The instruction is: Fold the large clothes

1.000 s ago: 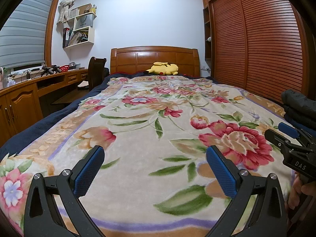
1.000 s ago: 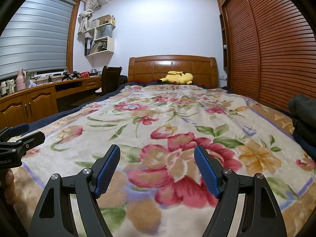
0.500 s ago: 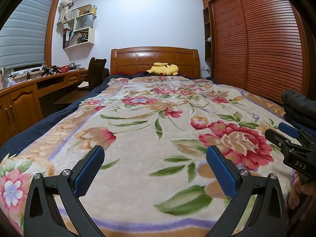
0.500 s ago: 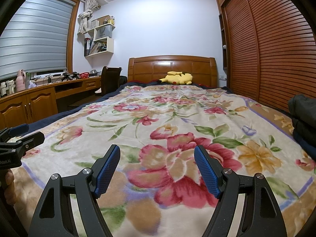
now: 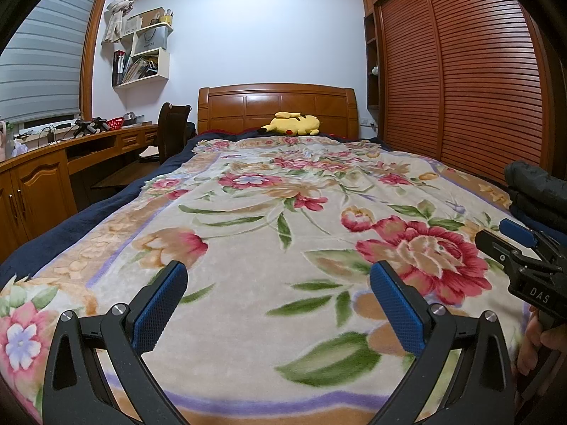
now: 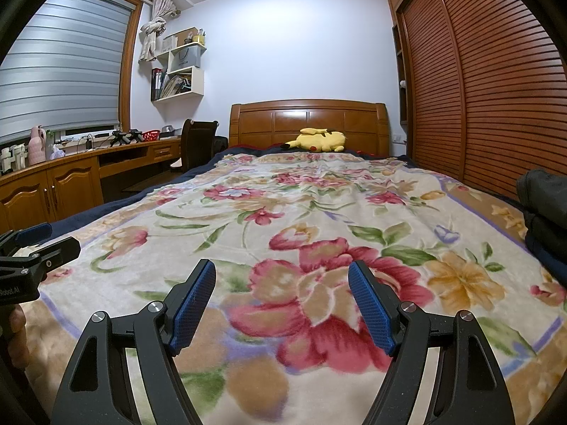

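Observation:
A pile of dark folded clothes [image 5: 535, 191] lies at the right edge of the bed, also at the right edge of the right wrist view as dark clothes [image 6: 544, 205]. My left gripper [image 5: 278, 285] hovers open over the floral blanket [image 5: 269, 219] near the foot of the bed, nothing between its blue pads. My right gripper [image 6: 282, 285] is open too, over a big red flower on the blanket [image 6: 319, 212]. Each gripper shows at the edge of the other's view: the right gripper [image 5: 521, 248] and the left gripper [image 6: 32, 248], held by a hand.
A yellow plush toy [image 5: 292, 124] lies by the wooden headboard [image 5: 276, 106]. A long wooden desk [image 6: 71, 180] with a dark chair [image 6: 196, 141] runs along the left. Slatted wardrobe doors [image 5: 460, 81] close the right side. Wall shelves [image 5: 145, 53] hang at the back left.

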Demonstrator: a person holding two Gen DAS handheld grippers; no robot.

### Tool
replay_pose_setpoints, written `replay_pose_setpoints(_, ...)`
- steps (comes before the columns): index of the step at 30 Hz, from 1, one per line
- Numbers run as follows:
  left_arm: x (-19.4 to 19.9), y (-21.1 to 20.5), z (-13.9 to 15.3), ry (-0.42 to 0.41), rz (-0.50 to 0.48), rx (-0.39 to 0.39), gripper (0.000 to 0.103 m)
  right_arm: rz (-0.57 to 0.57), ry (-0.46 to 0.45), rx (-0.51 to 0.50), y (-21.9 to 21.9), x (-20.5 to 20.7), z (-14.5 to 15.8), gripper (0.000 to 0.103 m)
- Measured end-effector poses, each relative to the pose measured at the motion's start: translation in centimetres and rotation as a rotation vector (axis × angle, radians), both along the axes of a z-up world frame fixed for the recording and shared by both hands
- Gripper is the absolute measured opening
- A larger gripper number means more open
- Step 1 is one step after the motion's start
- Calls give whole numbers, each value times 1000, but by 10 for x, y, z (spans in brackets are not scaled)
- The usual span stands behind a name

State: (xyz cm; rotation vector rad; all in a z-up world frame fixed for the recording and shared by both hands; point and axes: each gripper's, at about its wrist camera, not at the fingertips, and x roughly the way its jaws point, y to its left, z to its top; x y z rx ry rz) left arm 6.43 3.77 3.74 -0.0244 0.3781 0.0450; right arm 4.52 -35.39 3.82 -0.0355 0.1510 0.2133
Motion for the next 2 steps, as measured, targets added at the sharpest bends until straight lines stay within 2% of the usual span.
replay_pose_setpoints(2, 0, 0, 0, 0, -1, -1, 103, 0, 0, -1, 0, 0, 0, 79)
